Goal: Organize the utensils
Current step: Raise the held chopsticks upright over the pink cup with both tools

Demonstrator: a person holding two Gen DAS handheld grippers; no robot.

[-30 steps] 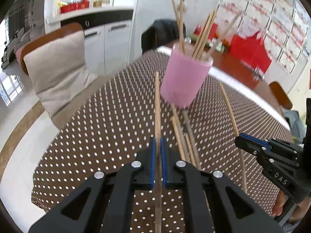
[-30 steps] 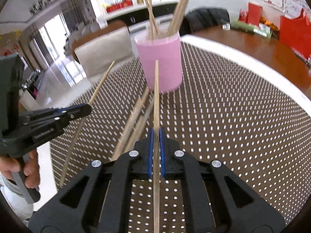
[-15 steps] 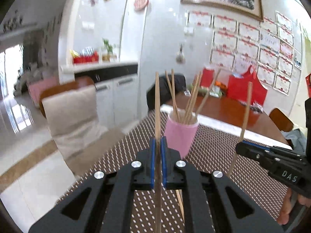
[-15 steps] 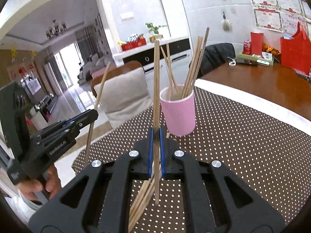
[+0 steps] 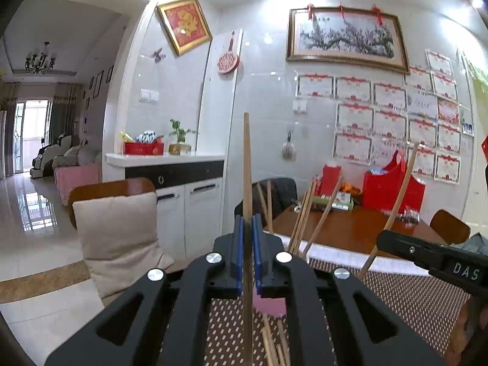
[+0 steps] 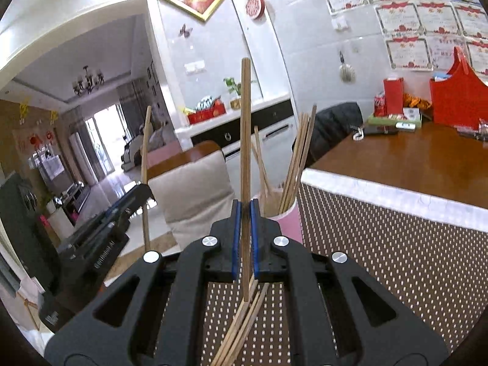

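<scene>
Two grippers show, the left gripper [image 5: 247, 256] and the right gripper [image 6: 245, 238], each clamping one chopstick [image 5: 247, 164] [image 6: 245, 140], so two are held. One pink cup [image 6: 289, 222] stands on one dotted tablecloth [image 6: 396, 259], holding roughly seven chopsticks. About four loose chopsticks [image 6: 241, 329] lie on the cloth; overlap hides the exact count.

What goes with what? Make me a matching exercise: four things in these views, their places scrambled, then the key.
Things
1. pink cup
2. loose chopsticks
3. beige cushion
4. red bag

Places
A. standing on the bare wooden table
B. leaning against the chair back
C. lying flat on the dotted tablecloth
D. upright, with sorted chopsticks standing in it

Pairs: 1-D, 2-C, 3-B, 4-A
</scene>
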